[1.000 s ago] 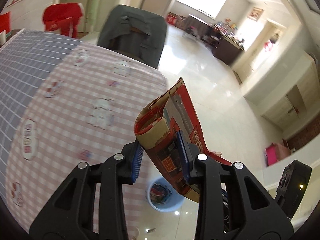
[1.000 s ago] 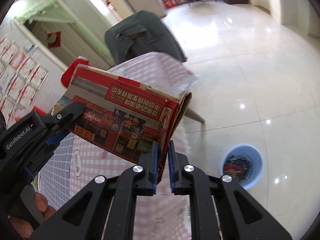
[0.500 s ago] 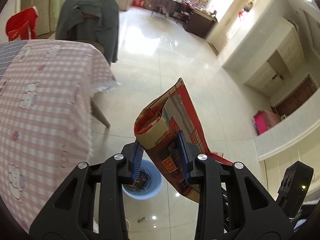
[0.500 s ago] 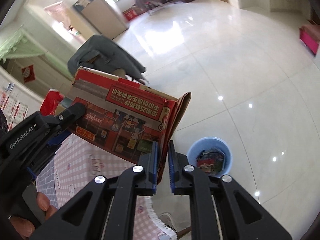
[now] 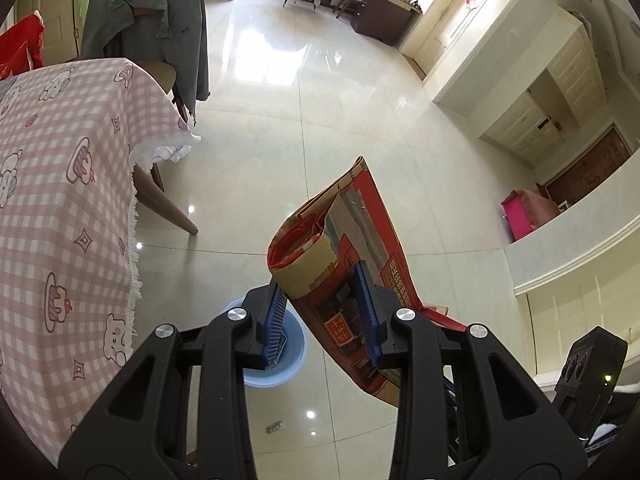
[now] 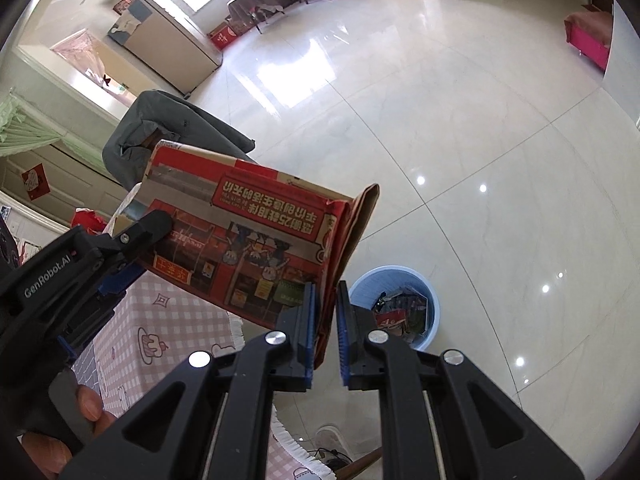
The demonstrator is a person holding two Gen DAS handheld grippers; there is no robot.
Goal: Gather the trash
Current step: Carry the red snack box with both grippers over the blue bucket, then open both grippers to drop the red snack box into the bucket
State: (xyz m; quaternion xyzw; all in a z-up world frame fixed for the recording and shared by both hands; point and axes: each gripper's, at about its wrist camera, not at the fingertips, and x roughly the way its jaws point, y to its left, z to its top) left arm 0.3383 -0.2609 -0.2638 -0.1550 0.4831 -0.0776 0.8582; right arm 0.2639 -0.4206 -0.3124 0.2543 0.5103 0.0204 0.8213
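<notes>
Gripping a flattened red carton [image 6: 248, 240], the right claw [image 6: 325, 328] and left claw [image 5: 320, 320] are both clamping it (above a blue bin [image 6: 400, 280]).

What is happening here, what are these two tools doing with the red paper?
A person is collecting trash. Both hand-held grippers hold one flattened red paper bag: the left hand-held gripper clamps its folded end, the right hand-held gripper pinches the other edge. The bag hangs in the air beside the table with the pink checked tablecloth. A blue waste bin, already holding wrappers, stands on the floor below; the bag is not yet dropped.
</notes>
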